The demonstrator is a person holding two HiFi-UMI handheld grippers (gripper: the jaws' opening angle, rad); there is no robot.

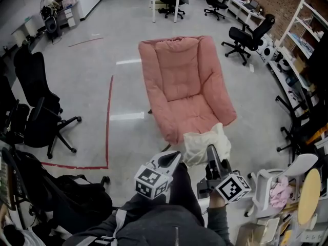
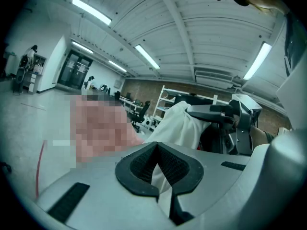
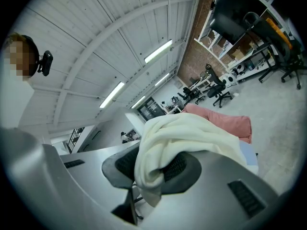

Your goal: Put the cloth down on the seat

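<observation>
Cloth [image 1: 204, 143] hides part of the pink seat [image 1: 187, 81] front edge; my left gripper [image 1: 173, 159] and right gripper [image 1: 210, 151] both pinch that cloth above grey floor [image 1: 92, 60].

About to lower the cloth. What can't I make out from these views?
- Cloth lower edge: head view, hidden behind left gripper and right gripper; contact with the seat cannot be told.
- Chair: left gripper view, mostly under a mosaic blur.
- Seat: right gripper view, mostly hidden by the draped cloth.
- Shelf items: head view, too small.
</observation>
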